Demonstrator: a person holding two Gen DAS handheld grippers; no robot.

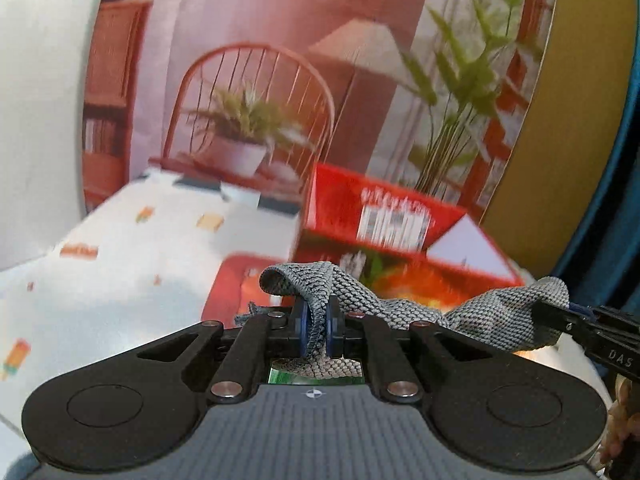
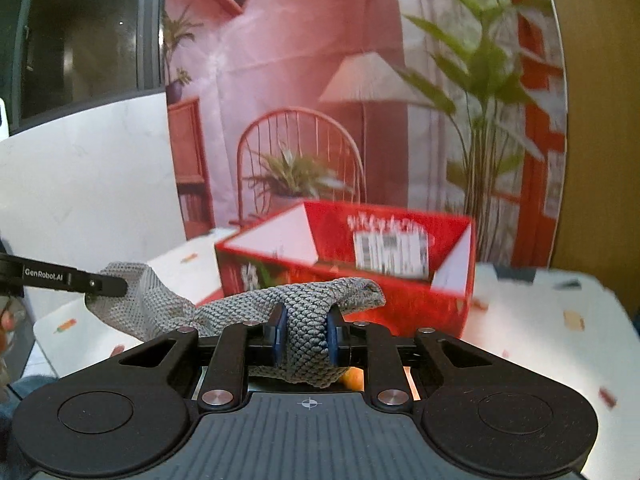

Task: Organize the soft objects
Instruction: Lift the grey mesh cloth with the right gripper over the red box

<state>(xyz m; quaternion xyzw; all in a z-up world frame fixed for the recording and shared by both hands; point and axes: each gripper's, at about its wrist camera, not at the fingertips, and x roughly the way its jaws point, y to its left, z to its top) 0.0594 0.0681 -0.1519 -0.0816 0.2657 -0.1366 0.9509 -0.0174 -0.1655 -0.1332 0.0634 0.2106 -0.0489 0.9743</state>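
Grey knit cloth (image 1: 320, 316) hangs off the worktop (image 1: 120, 280), stretched between the left gripper (image 1: 318, 330) and right gripper (image 2: 306, 336), both jaws clamped on it. Folding or putting it in the red box (image 2: 360, 272) seems left to do.

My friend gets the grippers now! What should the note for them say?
Left gripper: shut on the grey cloth.
Right gripper: shut on the same cloth, which is stretched between the two, lifted off the table.
Red box: open, just behind the cloth.
Done: cloth picked up.
Left: probably fold or put it in the box. Keep both grips.
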